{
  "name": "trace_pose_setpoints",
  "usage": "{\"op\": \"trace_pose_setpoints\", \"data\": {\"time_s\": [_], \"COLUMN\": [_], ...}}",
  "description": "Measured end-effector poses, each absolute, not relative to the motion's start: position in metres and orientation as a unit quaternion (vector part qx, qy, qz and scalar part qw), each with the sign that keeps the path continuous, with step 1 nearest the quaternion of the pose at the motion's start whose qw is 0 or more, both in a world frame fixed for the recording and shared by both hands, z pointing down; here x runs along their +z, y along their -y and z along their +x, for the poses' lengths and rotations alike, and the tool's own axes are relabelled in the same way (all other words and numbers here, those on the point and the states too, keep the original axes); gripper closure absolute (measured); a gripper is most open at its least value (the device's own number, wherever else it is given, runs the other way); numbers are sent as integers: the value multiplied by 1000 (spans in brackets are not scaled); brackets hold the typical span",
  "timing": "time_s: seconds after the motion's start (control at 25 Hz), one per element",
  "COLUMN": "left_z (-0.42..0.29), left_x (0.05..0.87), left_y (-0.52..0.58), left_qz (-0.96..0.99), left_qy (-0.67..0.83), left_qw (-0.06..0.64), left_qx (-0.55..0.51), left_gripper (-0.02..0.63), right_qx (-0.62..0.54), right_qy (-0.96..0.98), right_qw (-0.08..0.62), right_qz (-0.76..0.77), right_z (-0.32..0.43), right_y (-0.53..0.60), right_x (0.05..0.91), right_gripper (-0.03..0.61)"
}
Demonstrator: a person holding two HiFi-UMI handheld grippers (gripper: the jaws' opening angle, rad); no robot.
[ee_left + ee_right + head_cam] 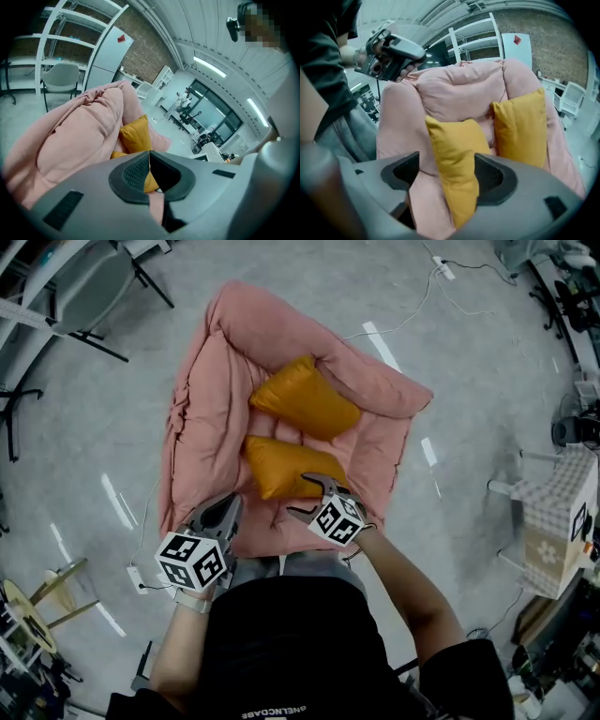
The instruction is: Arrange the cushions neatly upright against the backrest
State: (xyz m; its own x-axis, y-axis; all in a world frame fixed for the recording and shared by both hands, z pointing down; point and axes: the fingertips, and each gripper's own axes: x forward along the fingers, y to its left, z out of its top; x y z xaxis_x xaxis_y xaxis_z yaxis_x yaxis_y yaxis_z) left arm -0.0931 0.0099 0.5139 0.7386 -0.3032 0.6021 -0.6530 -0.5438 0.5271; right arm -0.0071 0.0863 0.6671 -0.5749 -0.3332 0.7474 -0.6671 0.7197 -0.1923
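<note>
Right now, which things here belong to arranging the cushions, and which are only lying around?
Job: near yellow cushion; far yellow cushion; pink seat with its backrest.
Lying about: grey chair; checked cloth.

Even overhead light on my feeds, ceiling strips (210, 67) bright, glare streaks on floor (450, 371), soft shadows, heavy fisheye, black corners on gripper views, foreground soft.

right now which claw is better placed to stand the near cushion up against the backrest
Probably the right. The right claw is open with the near cushion between its jaws; the left claw is shut, empty, off at the pink chair's near corner.
</note>
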Motion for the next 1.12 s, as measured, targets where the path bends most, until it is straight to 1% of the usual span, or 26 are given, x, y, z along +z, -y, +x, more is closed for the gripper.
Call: {"op": "trace_pose_setpoints", "data": {"time_s": [0.04,0.16,0.28,0.44,0.6,0.68,0.76,0.84,0.96,1.12], "left_z": [-94,-105,-116,-122,-126,-129,-135,-138,-137,-137], "left_x": [514,515,517,517,517,522,526,528,526,522], "left_y": [-11,-13,-19,-27,-40,-47,-50,-50,-48,-44], "left_qz": [848,841,833,826,820,815,811,810,813,816], "left_qy": [286,302,317,331,339,344,347,348,348,348], "left_qw": [386,392,396,400,407,414,419,420,418,413], "left_qx": [225,219,221,221,217,216,215,213,208,205], "left_gripper": [600,600,600,600,600,600,600,600,600,600], "right_qx": [239,244,248,271,284,279,271,261,232,178], "right_qy": [853,837,830,821,814,812,812,814,822,834], "right_qw": [363,406,451,484,490,494,494,489,472,448], "right_qz": [289,273,216,134,127,139,152,175,220,268], "right_z": [7,40,47,39,33,33,27,24,24,21], "right_y": [-81,-60,-51,-60,-57,-53,-52,-54,-58,-63], "right_x": [670,692,720,750,769,774,770,760,745,724], "right_gripper": [218,155,112,110,110,123,181,212,233,242]}}
